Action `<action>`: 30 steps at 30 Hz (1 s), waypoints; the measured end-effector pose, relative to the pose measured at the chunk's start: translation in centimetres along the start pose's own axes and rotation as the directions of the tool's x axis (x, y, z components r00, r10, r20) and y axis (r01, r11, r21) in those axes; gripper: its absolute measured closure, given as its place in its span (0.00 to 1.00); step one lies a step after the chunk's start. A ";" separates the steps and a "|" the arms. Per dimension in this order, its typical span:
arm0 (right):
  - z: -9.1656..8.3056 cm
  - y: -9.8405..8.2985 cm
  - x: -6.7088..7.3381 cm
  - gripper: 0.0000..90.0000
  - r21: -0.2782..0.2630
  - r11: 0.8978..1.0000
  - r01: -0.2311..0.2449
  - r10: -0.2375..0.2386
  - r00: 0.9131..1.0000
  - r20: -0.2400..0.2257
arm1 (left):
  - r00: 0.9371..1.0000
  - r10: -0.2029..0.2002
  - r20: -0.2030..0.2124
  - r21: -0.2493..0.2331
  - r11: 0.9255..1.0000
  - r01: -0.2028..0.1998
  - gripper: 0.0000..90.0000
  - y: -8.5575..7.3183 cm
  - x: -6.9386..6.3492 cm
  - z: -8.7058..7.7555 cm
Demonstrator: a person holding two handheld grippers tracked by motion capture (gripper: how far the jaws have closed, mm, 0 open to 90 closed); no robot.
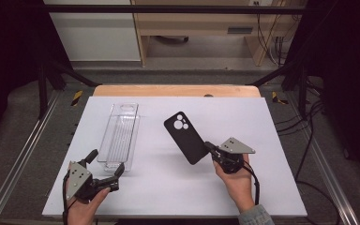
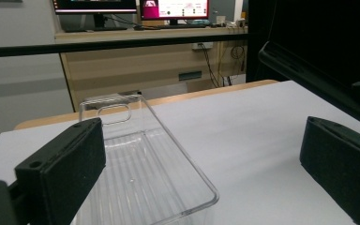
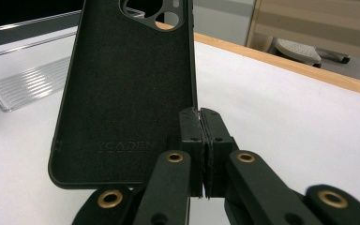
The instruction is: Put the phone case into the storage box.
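Case edge (image 3: pixel 194 101) hidden between fingers (image 3: pixel 190 136)

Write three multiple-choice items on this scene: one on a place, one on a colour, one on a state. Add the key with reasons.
1. The clear tray lies where?
A. in front of the left gripper
B. under the phone case
C. off the table

2. The phone case is
A. white
B. black
C. red

3. The right gripper is
A. wide open
B. shut on the phone case
C. lying on the table

Key: 1 A, the left gripper view looks along the tray; 2 B, dark all over; 3 B, its jaws pinch the case's edge.
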State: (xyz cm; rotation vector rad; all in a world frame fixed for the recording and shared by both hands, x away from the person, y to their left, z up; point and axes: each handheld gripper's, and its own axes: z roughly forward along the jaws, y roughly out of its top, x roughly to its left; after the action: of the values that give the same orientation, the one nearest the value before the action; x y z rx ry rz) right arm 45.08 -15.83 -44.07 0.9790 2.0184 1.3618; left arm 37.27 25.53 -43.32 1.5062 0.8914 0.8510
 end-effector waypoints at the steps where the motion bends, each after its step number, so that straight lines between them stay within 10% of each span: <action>1: 0.0 0.0 0.0 0.99 0.000 1.000 -0.001 0.001 1.000 0.001 | 1.000 0.004 0.000 0.007 1.000 -0.004 0.00 0.1 -0.1 0.1; 30: -0.8 0.4 -0.2 0.99 -0.036 0.999 0.002 -0.001 1.000 0.026 | 0.987 0.087 0.138 0.132 0.986 -0.105 0.01 4.2 -5.5 5.5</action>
State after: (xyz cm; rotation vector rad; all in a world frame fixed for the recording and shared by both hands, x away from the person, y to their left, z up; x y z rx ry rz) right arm 44.77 -16.34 -43.42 0.9735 1.9682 1.3734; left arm 40.04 17.85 -39.88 1.7181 0.7987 0.7615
